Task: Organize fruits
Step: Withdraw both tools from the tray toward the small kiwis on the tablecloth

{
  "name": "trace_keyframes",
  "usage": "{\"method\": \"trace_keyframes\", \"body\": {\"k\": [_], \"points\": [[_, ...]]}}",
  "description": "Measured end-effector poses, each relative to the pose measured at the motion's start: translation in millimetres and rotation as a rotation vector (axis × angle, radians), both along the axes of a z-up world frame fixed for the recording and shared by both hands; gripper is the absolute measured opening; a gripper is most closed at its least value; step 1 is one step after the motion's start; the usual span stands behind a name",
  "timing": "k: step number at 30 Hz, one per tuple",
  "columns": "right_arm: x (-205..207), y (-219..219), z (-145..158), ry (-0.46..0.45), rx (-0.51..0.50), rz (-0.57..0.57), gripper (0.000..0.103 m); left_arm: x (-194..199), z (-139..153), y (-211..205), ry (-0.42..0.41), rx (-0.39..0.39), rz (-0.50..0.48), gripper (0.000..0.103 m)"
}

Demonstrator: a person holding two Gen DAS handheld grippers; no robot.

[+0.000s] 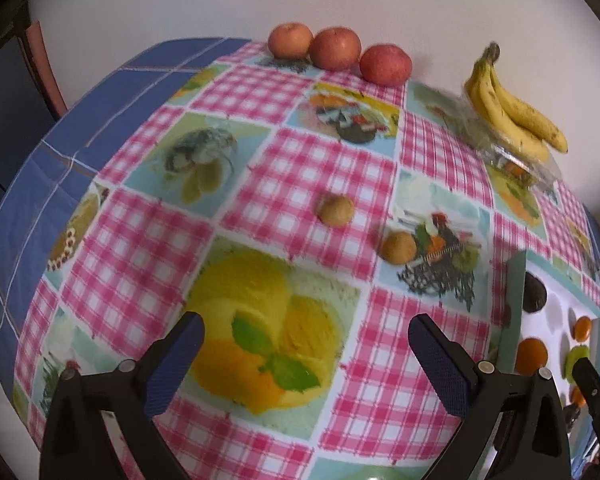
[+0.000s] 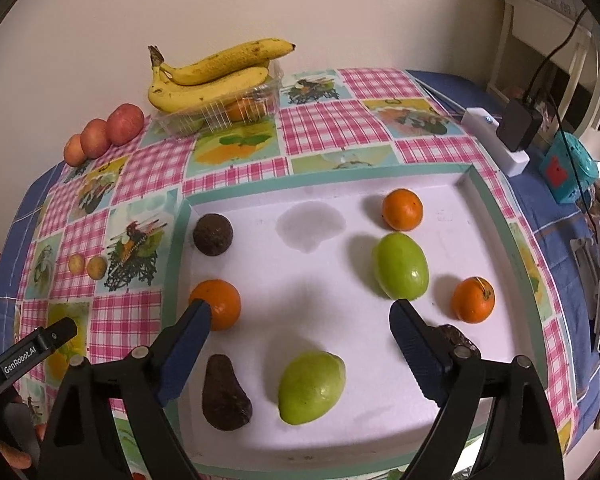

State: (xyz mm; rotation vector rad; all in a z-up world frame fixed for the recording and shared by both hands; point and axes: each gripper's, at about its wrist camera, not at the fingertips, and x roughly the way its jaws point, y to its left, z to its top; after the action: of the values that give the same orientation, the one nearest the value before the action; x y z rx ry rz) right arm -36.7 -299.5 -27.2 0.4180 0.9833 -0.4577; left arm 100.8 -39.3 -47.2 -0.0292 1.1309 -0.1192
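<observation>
The white tray (image 2: 496,216) holds three oranges (image 2: 402,209), two green fruits (image 2: 400,266) and three dark avocados (image 2: 213,234). At 11 o'clock, bananas (image 2: 208,76) lie on a clear box (image 2: 220,114). Three apples (image 1: 334,49) and two small brown fruits (image 1: 336,210) lie on the cloth. The right gripper (image 2: 300,316) and the left gripper (image 1: 306,332) are both apart, empty.

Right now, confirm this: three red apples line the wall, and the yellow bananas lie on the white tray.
Wrong on the bananas. The right wrist view shows the yellow bananas lying on a clear plastic container, not the white tray. The three red apples do line the wall.
</observation>
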Motion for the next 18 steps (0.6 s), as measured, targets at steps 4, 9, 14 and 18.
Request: {"method": "trace_keyframes", "body": {"k": [4,9,14,18], "points": [[7,5,1,-0.024,0.017,0.011,0.091,9,4,7,-0.022,-0.011,-0.003,0.103],[19,17,1,-0.036,0.026,0.035,0.091,21,14,19,-0.037,-0.040,-0.002,0.103],[32,29,1,-0.068,0.073,0.077,0.091,32,31,39,-0.120,-0.029,0.025,0.103],[48,48,4,-0.103,0.081,0.140,0.091,43,33,57,-0.124,-0.053,0.053,0.103]]}}
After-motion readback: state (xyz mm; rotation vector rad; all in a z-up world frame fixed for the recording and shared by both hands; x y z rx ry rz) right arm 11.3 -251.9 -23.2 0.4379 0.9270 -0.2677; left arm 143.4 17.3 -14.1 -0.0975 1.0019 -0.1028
